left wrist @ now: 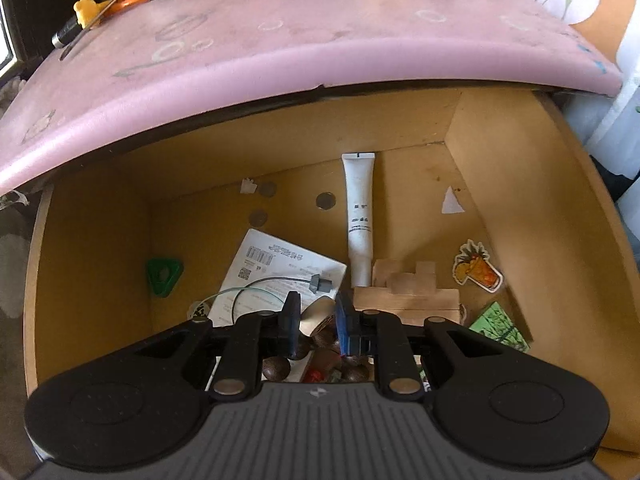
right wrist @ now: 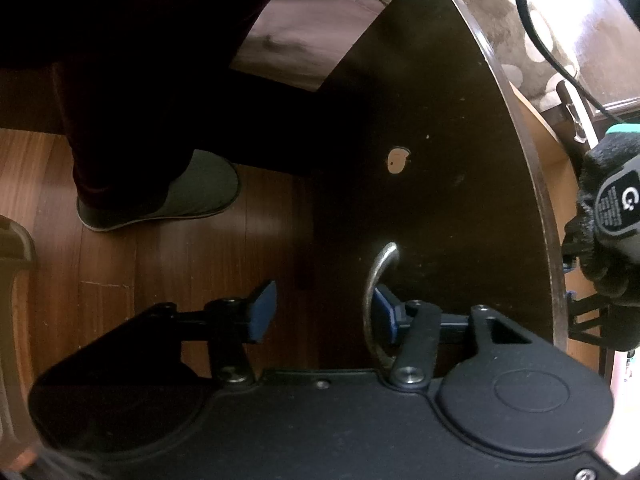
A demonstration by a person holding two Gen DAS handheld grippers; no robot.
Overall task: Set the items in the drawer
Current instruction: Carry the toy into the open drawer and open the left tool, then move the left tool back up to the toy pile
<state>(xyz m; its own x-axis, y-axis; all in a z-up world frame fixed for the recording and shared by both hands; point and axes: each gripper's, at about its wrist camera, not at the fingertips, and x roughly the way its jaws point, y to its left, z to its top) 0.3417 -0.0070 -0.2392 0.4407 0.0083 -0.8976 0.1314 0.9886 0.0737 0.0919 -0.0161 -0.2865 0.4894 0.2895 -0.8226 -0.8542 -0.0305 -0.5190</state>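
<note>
Left wrist view, left to right: open drawer, wooden interior. Green triangular piece near the left wall. White printed sheet with a barcode and QR code, text too small to read. A thin cable with a grey connector lies across it. Three coins further back. White tube lies lengthwise, cap toward the camera, dark markings illegible. Wooden blocks just right of the cap. Drink-glass sticker on the drawer floor, green packet in the near right corner.

Left gripper points steeply down into the drawer. Jaws nearly closed on a pale wooden spoon-like piece. Brown beads below it.

Pink desktop above, clutter along its far edge.

Right wrist view: slippered foot on wood floor at left. Right gripper angled down at the dark drawer front. Jaws about half open, nothing clamped; the right finger sits inside the metal loop handle. Black "G" logo device at the right edge.
</note>
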